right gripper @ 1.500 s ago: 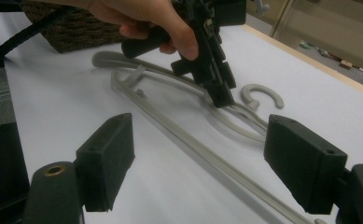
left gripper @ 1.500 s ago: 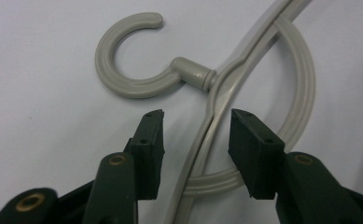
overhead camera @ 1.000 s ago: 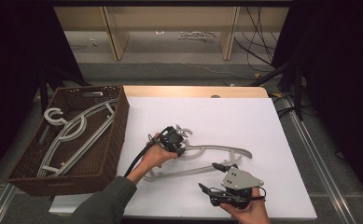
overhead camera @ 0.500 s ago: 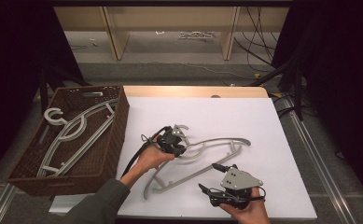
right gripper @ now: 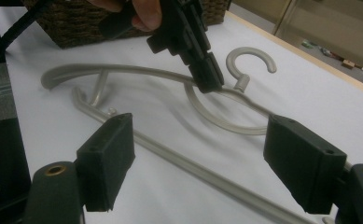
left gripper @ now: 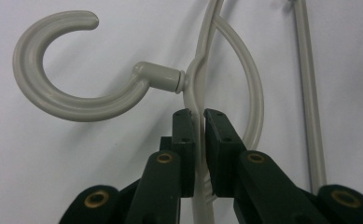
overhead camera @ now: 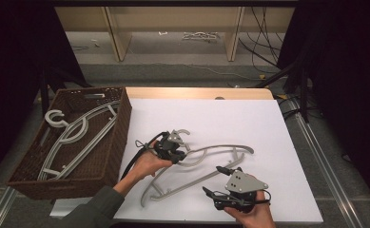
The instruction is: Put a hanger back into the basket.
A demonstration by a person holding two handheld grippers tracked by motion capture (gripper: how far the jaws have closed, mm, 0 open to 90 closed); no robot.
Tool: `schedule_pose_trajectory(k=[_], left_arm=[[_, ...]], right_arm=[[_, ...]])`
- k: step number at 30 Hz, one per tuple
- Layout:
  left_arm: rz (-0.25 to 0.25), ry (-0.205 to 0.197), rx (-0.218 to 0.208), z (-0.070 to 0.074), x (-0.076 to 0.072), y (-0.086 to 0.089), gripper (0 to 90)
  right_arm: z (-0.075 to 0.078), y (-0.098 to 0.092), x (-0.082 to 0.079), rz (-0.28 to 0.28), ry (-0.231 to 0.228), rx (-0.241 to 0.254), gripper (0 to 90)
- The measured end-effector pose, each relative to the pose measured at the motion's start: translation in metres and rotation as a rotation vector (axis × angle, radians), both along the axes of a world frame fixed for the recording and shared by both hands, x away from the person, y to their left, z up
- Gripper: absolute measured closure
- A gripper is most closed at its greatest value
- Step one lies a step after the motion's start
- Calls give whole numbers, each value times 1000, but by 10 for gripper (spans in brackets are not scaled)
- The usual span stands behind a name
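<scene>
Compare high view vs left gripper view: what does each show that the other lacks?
High view alone: the brown woven wicker basket with another hanger inside, the white table board, the right gripper with jaws wide open, and both hands.

Left gripper view alone: the black pads clamped on the thin rod just below the hook's collar.

Both: the light grey plastic hanger and the left gripper shut on it.

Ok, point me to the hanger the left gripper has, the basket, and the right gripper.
hanger (left gripper: 67, 105), left gripper view, on its hook.
basket (overhead camera: 118, 137), high view, on its right wall.
right gripper (overhead camera: 217, 181), high view, between its open jaws.
</scene>
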State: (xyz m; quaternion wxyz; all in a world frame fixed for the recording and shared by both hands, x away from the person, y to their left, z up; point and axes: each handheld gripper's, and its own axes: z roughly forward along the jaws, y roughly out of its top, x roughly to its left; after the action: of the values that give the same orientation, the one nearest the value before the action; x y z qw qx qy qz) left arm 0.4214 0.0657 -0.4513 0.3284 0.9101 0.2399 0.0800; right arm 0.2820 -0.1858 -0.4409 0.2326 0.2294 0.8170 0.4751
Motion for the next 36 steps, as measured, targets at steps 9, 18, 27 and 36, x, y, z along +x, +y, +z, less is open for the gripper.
schedule_pose_trajectory(k=[9,18,27,36], left_arm=[[18,-23,-30,4,-11,9,827],[16,-50,-41,10,-20,19,826],[13,-78,-46,13,-27,21,827],[8,-97,-39,18,-33,19,827]], right_arm=[[1,-1,0,1,7,-4,257],[1,-1,1,-8,0,3,256],[1,0,11,-26,-5,10,256],[-2,3,41,-48,-27,-24,281]])
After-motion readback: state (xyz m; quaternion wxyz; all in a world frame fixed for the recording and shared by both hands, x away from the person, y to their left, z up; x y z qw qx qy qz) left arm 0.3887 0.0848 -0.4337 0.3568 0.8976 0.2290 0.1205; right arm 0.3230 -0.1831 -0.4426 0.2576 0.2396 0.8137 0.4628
